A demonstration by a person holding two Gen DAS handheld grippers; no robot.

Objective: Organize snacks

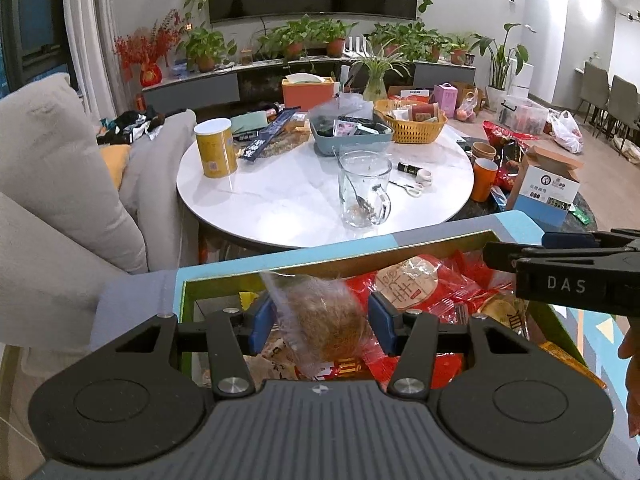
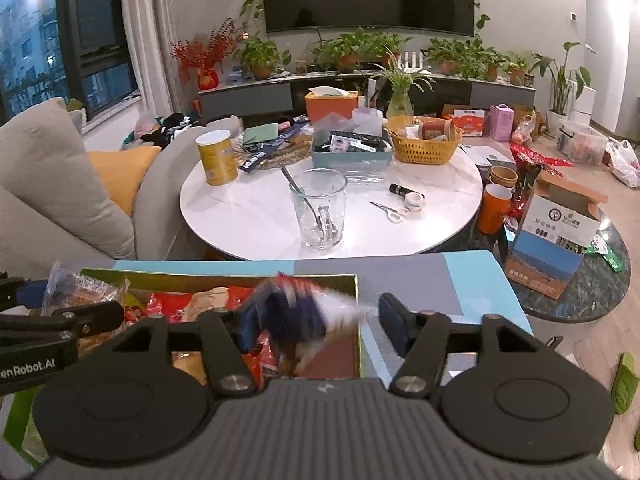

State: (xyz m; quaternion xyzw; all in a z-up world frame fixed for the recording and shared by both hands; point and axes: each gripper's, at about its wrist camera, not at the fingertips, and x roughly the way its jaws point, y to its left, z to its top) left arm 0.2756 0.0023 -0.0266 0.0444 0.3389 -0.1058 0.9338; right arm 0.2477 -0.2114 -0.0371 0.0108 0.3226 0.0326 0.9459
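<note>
A blue and grey box (image 1: 320,254) with a gold inner rim lies open below both grippers, filled with red snack packets (image 1: 452,280). My left gripper (image 1: 320,320) is shut on a brown cake in clear wrap (image 1: 324,322), held over the box's left part. In the right wrist view my right gripper (image 2: 320,324) stands open over the box's right end (image 2: 356,280). A blurred blue, white and red packet (image 2: 296,316) sits between its pads, close to the left one and clear of the right one. The left gripper's fingers (image 2: 80,320) show at the left edge.
Beyond the box stands a round white table (image 1: 280,196) with a glass mug and spoon (image 1: 364,188), a yellow can (image 1: 215,148), scissors and baskets. An orange cup (image 1: 484,180) and a carton (image 1: 544,188) stand at the right. A grey sofa (image 1: 60,180) fills the left.
</note>
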